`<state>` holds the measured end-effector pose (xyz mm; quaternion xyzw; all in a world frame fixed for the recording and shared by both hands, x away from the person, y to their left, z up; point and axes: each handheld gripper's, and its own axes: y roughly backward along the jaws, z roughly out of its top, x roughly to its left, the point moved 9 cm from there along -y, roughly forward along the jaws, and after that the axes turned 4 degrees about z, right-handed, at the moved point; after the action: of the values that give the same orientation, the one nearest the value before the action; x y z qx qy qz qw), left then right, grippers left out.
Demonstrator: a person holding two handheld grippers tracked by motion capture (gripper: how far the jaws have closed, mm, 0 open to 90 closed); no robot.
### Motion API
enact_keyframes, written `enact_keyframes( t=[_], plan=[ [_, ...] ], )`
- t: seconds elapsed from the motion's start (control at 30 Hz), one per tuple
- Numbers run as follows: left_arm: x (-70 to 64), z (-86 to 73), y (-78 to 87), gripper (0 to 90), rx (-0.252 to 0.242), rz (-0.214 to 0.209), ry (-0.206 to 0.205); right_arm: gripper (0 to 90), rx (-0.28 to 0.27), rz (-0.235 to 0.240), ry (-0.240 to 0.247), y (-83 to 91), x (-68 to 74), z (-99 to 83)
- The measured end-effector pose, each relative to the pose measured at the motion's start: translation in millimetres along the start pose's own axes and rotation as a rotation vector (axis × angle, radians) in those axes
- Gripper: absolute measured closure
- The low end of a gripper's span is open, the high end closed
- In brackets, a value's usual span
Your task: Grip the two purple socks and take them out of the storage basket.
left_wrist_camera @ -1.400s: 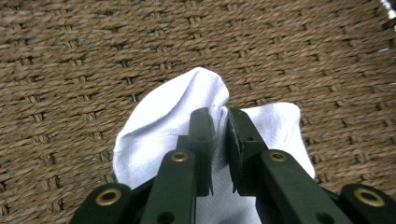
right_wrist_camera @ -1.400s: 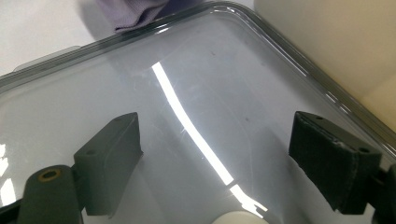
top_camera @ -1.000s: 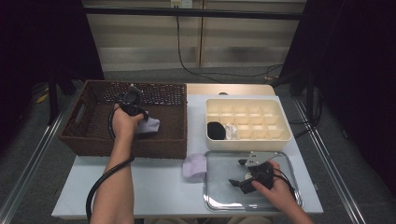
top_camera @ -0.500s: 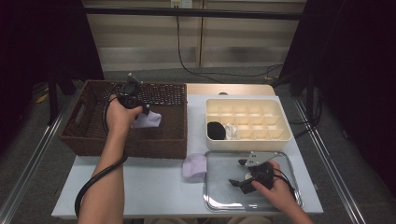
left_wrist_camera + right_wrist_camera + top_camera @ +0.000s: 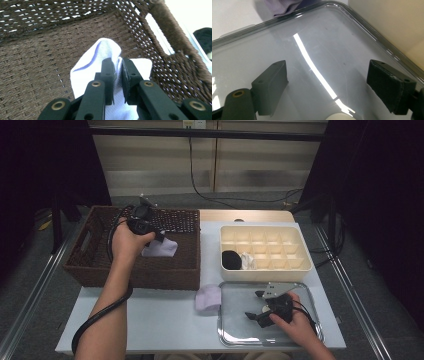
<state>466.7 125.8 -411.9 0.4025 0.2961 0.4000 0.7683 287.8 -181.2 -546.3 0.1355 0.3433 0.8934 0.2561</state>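
Left gripper (image 5: 117, 72): its fingers (image 5: 108, 75) are closed on a fold of a pale lavender sock (image 5: 95, 62), pinching the cloth between the two pads. The sock hangs in that grip inside the brown wicker basket (image 5: 37, 50), near the basket's right wall with its handle slot; in the high view the left gripper (image 5: 157, 236) and the sock (image 5: 161, 248) sit over the basket's right half, the basket (image 5: 90, 265) occupying the left part of the tabletop (image 5: 150, 320).

Right gripper (image 5: 327, 82): its fingers (image 5: 272, 80) stand wide apart with nothing between them, held low over the shiny metal tray (image 5: 317, 45). In the high view the right gripper (image 5: 259, 305) lies over the middle of the tray (image 5: 235, 335) at the near right of the tabletop.

Surroundings: a second lavender sock (image 5: 208, 298) lies on the tabletop touching the tray's left edge, just in front of the basket; its edge also appears beyond the tray rim in the right gripper view. Behind the tray stands a cream compartment box (image 5: 300, 265); its near left compartments hold a black rolled item (image 5: 231, 260) and, beside it, a white one (image 5: 247, 261).
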Motion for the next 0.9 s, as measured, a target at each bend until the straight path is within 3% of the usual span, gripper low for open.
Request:
enact_keyframes(
  t=[0.57,0.9],
  plan=[
    [-31.7,-6.3,14.9,81.1,-0.011,-0.068,-0.070,16.5,0.000,-0.001,0.001,0.0,0.0,0.0],
    [-48.0,-12.2,18.1,81.1,-0.013,-0.083,-0.111,16.5,-0.001,-0.001,-0.001,0.0,0.0,0.0]
  ],
)
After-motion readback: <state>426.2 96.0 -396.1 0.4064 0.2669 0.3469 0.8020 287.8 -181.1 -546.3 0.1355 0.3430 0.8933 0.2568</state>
